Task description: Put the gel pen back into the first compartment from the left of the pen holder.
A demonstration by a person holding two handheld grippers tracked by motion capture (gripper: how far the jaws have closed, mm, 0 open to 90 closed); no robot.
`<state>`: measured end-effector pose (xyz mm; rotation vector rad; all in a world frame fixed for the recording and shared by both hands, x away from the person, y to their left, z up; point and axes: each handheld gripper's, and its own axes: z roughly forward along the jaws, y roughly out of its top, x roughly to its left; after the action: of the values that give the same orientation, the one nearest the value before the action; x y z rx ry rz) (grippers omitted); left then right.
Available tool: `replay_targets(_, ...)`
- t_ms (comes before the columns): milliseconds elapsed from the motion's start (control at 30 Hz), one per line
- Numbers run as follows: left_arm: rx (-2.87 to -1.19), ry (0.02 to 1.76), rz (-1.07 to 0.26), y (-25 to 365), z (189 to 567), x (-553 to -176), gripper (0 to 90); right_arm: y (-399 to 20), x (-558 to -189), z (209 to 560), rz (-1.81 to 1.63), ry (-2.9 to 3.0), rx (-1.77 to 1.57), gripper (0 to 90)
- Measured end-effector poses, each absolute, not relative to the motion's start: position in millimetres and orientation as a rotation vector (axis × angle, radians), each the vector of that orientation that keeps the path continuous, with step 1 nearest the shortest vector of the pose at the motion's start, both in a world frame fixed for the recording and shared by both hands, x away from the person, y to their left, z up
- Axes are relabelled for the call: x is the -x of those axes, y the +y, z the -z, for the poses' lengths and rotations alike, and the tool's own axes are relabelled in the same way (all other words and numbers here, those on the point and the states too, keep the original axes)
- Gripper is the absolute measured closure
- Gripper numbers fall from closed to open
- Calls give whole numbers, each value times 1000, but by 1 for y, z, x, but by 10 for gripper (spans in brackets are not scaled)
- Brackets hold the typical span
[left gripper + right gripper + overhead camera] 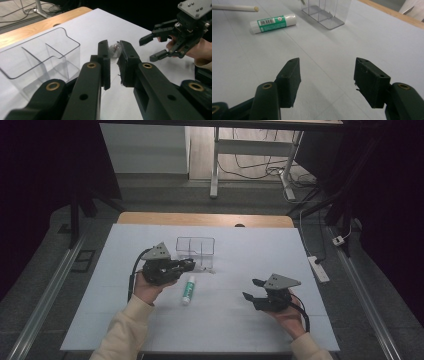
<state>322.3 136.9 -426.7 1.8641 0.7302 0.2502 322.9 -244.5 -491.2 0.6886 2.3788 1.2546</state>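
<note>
My left gripper [191,265] [113,43] is held just in front of a clear plastic organizer [195,251] [37,62] with several compartments, pointing right. Its jaws stand nearly together. A small glossy roundish thing [115,50] shows in the narrow gap at their tips; whether it is pinched or lies on the table behind, I cannot tell. A white glue stick with a green label [189,289] [272,22] lies on the table below the left gripper. My right gripper [251,289] [327,67] [147,50] hovers at the right, open, with nothing between its jaws.
The white table sheet [225,320] ends at a wooden strip [205,219] along the far edge. A thin cream stick [234,7] lies beyond the glue stick in the right gripper view. Past the table, a power strip [319,268] and cables lie on the floor.
</note>
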Motion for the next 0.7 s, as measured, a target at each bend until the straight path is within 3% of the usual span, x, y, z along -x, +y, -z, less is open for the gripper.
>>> replay_targets(700, -1852, 831, -339, 173, 420, -324, 800, -260, -318, 496, -1238, 2360, -730, 371)
